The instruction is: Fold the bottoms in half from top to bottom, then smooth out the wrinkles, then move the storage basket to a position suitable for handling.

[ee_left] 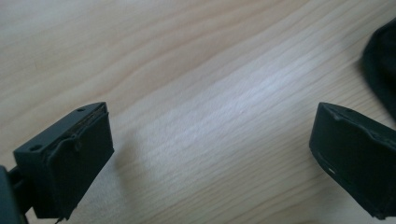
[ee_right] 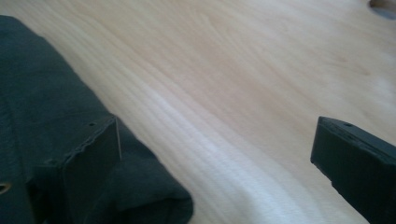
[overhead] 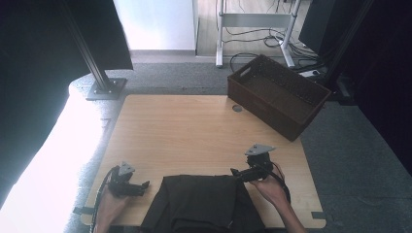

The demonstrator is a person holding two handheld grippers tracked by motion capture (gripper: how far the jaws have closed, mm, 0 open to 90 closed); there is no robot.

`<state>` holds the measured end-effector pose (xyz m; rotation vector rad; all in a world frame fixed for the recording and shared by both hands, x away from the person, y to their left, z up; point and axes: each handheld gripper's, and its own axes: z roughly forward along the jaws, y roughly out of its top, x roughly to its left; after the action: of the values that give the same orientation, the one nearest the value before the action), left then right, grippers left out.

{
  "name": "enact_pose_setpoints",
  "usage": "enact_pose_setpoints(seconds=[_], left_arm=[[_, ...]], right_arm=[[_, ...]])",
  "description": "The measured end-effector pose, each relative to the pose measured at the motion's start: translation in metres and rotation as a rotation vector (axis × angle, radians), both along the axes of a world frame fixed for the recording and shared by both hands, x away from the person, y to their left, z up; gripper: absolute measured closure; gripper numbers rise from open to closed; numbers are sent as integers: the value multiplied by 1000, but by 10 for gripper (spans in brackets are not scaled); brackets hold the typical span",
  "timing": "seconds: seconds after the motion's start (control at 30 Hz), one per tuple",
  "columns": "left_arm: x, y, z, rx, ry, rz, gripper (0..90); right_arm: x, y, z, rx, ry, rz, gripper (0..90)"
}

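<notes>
— Both grippers, how do they stand?

— Left gripper (overhead: 144, 185) sits in my left hand (overhead: 112, 208) at the near left corner of the surface (overhead: 194, 131), its jaws spread wide with nothing but bare wood between them. Its own view shows the pads hanging over the grain, and a dark edge of the cloth (ee_left: 384, 65) at the far right, apart from both jaws.

— And the right one?

— Right gripper (overhead: 234, 172) is in my right hand (overhead: 270, 188), jaws just as wide apart and holding nothing. In its view one jaw stands right over the folded edge of the dark cloth (ee_right: 56, 140), while the other hangs over plain wood; I cannot tell whether that jaw touches the fabric.

— Where does the cloth lie?

— Dark cloth (overhead: 201, 201) lies folded at the near edge of the surface, between my two grippers, with the right gripper at its upper right corner and the left gripper just beside its left edge.

— Anything farther out?

— One brown crate (overhead: 252, 94) sits at the far right corner of the surface, well apart from the cloth.
</notes>
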<state>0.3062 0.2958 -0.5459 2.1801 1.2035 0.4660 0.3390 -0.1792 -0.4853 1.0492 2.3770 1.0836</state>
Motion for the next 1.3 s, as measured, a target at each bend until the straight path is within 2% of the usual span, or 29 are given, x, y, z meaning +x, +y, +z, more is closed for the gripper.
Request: enact_pose_setpoints(seconds=[0.1,0.23,0.7,1.3], left_arm=[[0,-1,0,4,-9,3,0],[0,0,-2,-22,3,-8,0],[0,0,-2,-24,3,1,0],[0,-1,-2,-24,3,6,0]], right_arm=[[5,-6,4,-6,-6,-12,0],[12,-16,11,-13,-15,-38,0],[53,-73,31,-27,-32,-192,0],[87,-113,50,-13,-72,-268,0]])
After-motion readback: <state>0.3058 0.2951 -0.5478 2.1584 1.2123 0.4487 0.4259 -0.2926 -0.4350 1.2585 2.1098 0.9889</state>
